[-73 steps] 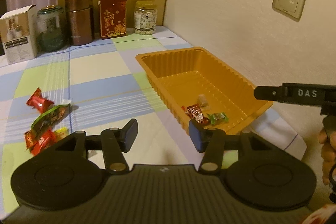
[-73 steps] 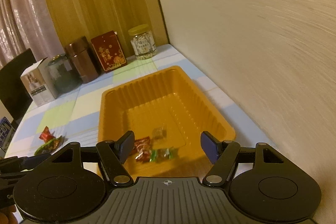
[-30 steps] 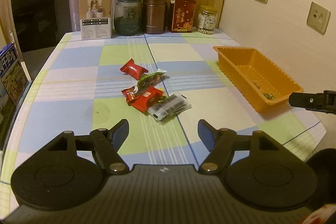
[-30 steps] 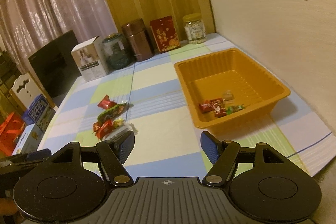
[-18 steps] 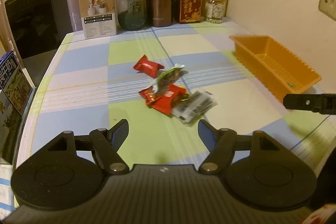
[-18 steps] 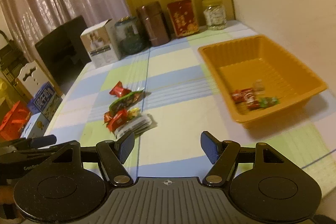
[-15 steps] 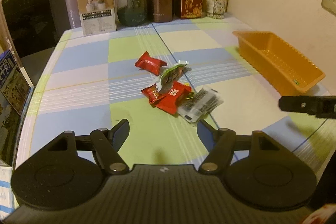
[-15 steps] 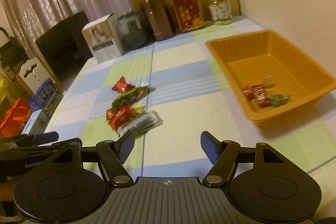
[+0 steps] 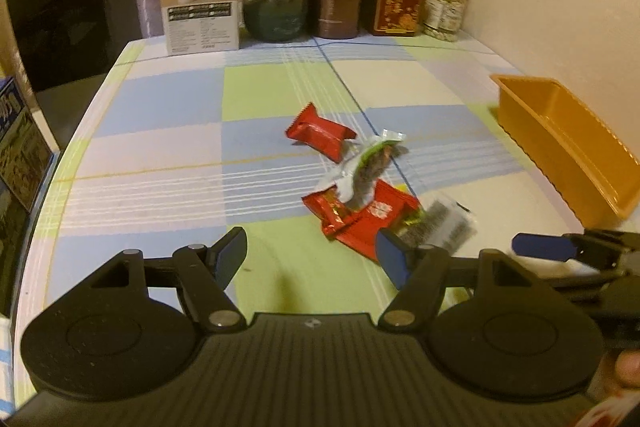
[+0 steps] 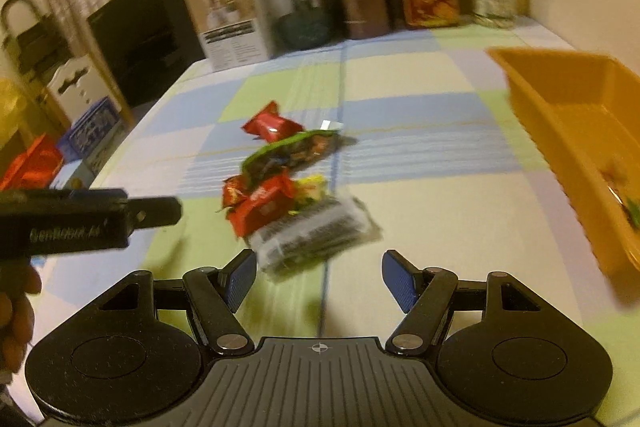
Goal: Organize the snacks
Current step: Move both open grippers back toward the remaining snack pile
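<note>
Black grippers' jaws apart, both empty

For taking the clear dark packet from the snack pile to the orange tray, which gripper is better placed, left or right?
Probably the right gripper: it is open and empty, and the clear packet lies just ahead between its fingers. The orange tray is on its side too.
</note>
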### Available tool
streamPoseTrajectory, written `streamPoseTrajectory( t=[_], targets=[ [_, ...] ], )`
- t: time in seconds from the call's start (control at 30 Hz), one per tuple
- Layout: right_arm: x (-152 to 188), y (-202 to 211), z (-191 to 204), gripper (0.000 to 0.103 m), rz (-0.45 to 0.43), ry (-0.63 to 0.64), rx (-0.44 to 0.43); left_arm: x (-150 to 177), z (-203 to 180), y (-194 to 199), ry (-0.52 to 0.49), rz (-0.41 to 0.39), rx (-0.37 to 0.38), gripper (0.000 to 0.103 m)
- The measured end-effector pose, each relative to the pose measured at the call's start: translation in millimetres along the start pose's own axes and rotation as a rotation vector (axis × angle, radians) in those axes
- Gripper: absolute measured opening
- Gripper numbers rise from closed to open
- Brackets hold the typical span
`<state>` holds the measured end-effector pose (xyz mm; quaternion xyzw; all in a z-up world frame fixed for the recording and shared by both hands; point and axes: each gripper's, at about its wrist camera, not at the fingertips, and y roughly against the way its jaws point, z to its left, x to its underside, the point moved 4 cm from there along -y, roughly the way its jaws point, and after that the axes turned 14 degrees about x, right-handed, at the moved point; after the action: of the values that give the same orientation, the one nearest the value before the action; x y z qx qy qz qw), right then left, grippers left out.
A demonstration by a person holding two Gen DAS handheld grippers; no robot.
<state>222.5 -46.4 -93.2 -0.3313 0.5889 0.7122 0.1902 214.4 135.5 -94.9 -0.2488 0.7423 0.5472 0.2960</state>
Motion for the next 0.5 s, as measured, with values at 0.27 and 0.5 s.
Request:
streamPoseTrajectory(
  t=[0.27, 0.5],
  targets=[
    [3.5, -37.1, 30.4, 0.075, -0.042, 0.194, 0.075, 0.3, 16.0, 0.5, -0.001, 0.003, -0.057, 0.068],
    [1.4, -55.2, 27.1, 0.078, -0.052, 0.252, 0.12, 1.9, 11.3, -4.8, -0.011, 0.015, -0.04, 0.069]
  ],
)
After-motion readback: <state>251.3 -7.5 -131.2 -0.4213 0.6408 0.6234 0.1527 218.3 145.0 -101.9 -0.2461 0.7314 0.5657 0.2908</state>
